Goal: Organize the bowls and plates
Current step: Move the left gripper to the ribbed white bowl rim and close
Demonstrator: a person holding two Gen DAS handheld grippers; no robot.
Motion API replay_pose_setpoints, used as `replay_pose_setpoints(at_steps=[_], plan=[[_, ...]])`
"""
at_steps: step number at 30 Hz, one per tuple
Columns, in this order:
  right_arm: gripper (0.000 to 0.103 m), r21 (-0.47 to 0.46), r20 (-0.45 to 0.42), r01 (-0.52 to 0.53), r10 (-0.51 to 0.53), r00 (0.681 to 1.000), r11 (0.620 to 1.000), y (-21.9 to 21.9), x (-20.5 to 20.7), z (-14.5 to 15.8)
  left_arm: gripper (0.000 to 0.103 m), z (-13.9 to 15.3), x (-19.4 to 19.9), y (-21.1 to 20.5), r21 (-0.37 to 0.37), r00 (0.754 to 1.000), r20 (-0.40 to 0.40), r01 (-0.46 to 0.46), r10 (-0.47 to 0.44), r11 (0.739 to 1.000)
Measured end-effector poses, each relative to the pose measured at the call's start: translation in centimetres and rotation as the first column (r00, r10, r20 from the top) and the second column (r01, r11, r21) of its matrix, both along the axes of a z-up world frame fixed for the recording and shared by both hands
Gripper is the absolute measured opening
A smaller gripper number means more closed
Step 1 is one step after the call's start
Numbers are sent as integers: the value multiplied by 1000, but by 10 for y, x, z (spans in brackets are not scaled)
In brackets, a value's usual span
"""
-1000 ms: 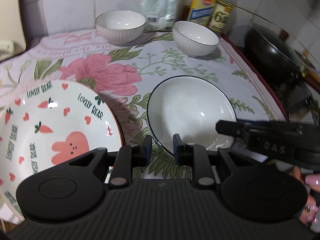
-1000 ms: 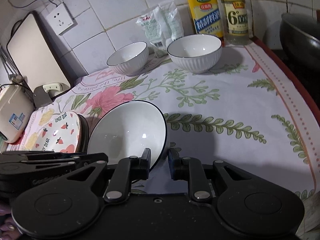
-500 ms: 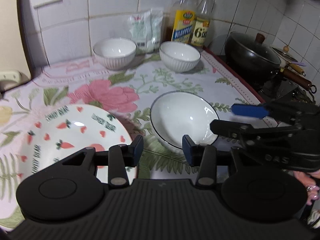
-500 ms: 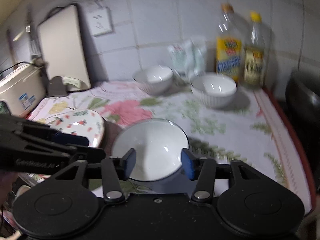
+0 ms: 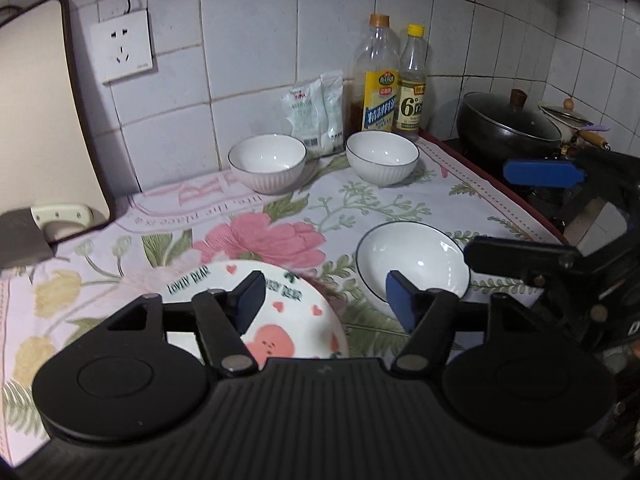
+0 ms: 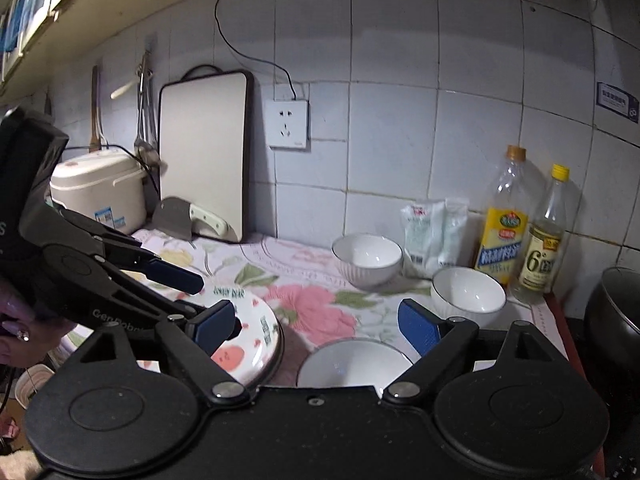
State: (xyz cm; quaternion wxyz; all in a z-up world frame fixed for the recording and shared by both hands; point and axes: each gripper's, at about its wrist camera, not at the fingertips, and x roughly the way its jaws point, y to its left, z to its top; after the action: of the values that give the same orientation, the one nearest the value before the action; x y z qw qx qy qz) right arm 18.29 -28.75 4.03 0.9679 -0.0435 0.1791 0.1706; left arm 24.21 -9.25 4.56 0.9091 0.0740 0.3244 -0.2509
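Floral cloth (image 5: 280,216) covers the counter to its red right edge. Left of the white plate (image 5: 414,262) sits the bear plate (image 5: 288,320), rims just apart; two bowls (image 5: 267,160) (image 5: 382,156) stand behind (clear cloth between). My left gripper (image 5: 324,296) and right gripper (image 6: 316,324) are opening, holding nothing.
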Motion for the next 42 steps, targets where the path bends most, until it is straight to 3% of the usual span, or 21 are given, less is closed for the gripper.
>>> replay_pose_setpoints(at_steps=[9, 17, 24, 27, 38, 42], plan=[[92, 74, -65, -21, 26, 998, 997, -2, 52, 16, 82, 8, 39, 3, 42, 999, 34, -2, 0, 999], [92, 133, -160, 23, -1, 987, 991, -9, 118, 17, 84, 4, 102, -1, -8, 997, 27, -74, 74, 997], [91, 248, -315, 113, -30, 949, 962, -29, 192, -3, 84, -12, 162, -1, -69, 992, -39, -123, 121, 990], [91, 285, -360, 141, -31, 933, 948, -38, 219, -10, 83, -19, 190, 2, -102, 987, -65, -153, 146, 983], [87, 294, -446, 234, -83, 891, 927, -38, 294, -43, 76, -69, 273, -9, -63, 940, -211, -286, 268, 956], [84, 274, -478, 263, -106, 872, 925, -34, 312, -55, 66, -79, 283, -10, -56, 938, -223, -285, 267, 957]])
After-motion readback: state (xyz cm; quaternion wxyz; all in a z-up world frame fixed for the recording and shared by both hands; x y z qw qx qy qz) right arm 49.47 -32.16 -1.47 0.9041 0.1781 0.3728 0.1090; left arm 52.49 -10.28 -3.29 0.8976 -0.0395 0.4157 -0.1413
